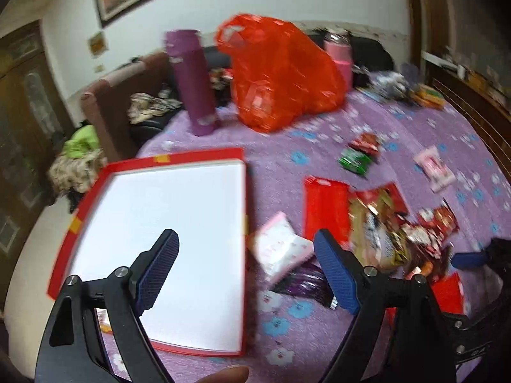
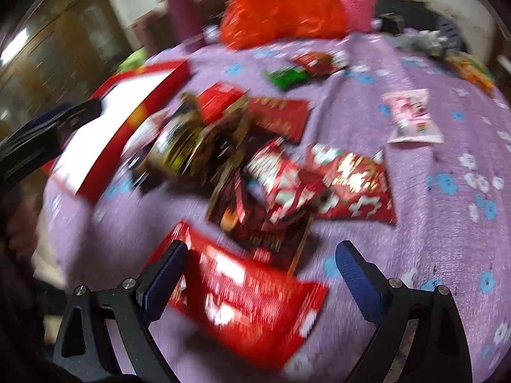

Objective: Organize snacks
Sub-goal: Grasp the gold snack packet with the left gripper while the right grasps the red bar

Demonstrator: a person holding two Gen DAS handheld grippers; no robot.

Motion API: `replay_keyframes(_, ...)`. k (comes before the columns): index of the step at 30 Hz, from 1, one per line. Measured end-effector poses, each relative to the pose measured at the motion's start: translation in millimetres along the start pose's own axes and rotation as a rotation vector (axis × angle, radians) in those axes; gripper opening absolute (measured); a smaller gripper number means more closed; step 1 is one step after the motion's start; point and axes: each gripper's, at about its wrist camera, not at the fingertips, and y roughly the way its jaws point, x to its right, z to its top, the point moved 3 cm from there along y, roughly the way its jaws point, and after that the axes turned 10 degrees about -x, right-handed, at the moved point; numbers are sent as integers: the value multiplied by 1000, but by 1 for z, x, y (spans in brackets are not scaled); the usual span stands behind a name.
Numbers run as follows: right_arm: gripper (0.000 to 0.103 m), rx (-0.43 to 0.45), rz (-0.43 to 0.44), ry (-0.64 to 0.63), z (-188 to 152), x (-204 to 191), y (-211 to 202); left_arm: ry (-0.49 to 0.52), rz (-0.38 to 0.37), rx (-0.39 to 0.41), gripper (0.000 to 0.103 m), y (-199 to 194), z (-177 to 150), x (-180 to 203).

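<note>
- Both claws stand nearest the lens: left gripper (image 1: 246, 274) jaws apart, empty, over the red tray's right edge; right gripper (image 2: 262, 284) jaws apart, a red packet (image 2: 242, 300) lying between them, unclamped.
- Purple cloth (image 1: 319, 134) covers the table.
- Red tray (image 1: 166, 223), white floor bare, at 9 o'clock.
- Snack pile (image 2: 255, 166) at 12 o'clock from the right claw; strays beyond.
- Judgement: sorting barely begun; next, close on the red packet, carry to tray.

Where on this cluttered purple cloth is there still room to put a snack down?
The white inside of the red box is bare. Cloth right of the snack pile is free too, below the pink packet. The pile itself is crowded.
</note>
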Motion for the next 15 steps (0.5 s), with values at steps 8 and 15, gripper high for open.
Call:
replay_keyframes(8, 96, -106, 58, -205, -8, -6, 0, 169, -88, -106, 87, 12, -1, 21)
replay_keyframes(15, 97, -142, 66, -372, -4, -28, 9, 279, -119, -156, 87, 20, 17, 52)
